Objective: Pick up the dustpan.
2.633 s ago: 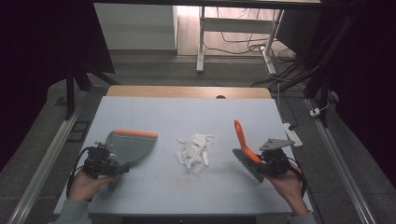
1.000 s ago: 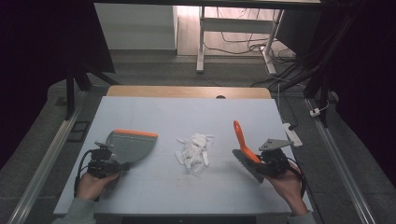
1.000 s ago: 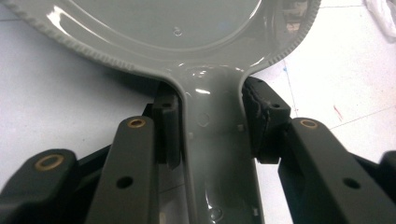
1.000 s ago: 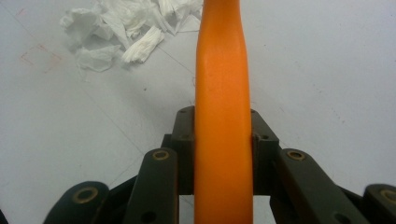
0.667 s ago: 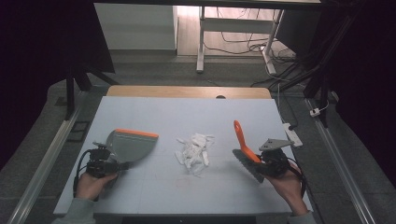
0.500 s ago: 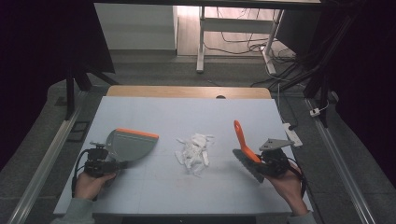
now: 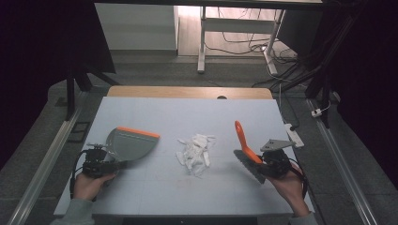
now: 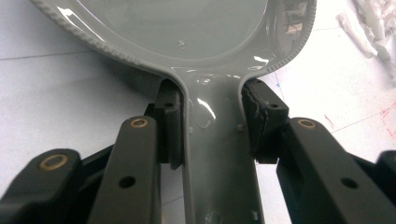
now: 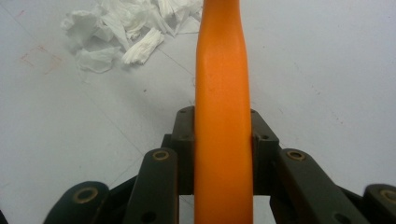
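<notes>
- At the left we see the left gripper (image 7: pixel 109 165) clamped on the handle of a grey dustpan (image 7: pixel 130 142).
- In the middle, white paper scraps (image 7: pixel 195 149) lie on the table (image 7: pixel 187 112).
- At the right, the right gripper (image 7: pixel 261 161) is closed around the orange handle of a brush (image 7: pixel 244 140).

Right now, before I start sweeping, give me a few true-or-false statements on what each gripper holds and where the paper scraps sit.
1. The left gripper has its jaws shut on the handle of the grey plastic dustpan with an orange lip. True.
2. The right gripper is open and holds nothing. False: its jaws clamp the orange-handled brush.
3. The pile of torn white paper scraps lies on the table between dustpan and brush. True.
4. Some scraps already lie inside the dustpan. False: its pan is bare.
5. The brush handle lies flat on the pale blue table. False: it rises above it.
</notes>
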Available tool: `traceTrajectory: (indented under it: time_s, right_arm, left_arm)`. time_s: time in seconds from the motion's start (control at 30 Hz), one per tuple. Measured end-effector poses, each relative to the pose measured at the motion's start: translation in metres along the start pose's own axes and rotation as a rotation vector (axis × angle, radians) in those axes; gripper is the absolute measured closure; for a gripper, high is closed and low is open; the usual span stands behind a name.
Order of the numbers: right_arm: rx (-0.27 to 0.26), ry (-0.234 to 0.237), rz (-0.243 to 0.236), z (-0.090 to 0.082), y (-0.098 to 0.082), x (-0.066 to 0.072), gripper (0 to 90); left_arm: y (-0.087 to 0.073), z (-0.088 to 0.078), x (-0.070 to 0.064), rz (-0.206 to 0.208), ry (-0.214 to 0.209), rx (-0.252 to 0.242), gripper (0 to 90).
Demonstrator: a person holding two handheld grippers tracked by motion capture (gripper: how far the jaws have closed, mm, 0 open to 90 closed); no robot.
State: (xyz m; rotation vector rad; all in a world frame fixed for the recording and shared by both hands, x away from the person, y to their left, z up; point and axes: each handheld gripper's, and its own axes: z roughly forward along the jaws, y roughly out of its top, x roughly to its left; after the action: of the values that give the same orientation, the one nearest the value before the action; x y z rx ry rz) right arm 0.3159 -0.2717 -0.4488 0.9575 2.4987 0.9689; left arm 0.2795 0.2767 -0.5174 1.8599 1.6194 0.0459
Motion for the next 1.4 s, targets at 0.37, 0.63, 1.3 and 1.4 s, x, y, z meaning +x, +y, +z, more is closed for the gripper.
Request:
traceTrajectory:
  time_s: [0.37,0.63,1.3,1.4]
  right_arm:
    - [-0.019,-0.009,0.003,-0.003,0.002,0.001,70.1]
    - [-0.022,-0.012,0.007,-0.001,0.004,0.002,70.1]
    - [-0.069,-0.012,0.067,0.002,0.038,-0.001,70.1]
    - [-0.081,-0.014,0.070,0.003,0.041,-0.003,70.1]
  left_arm:
    - [0.002,-0.009,0.002,0.063,-0.039,-0.057,61.9]
    - [0.005,-0.012,0.004,0.112,-0.067,-0.076,61.9]
    - [0.011,-0.021,0.002,0.221,-0.139,-0.081,61.9]
    - [0.011,-0.022,-0.001,0.237,-0.142,-0.079,61.9]
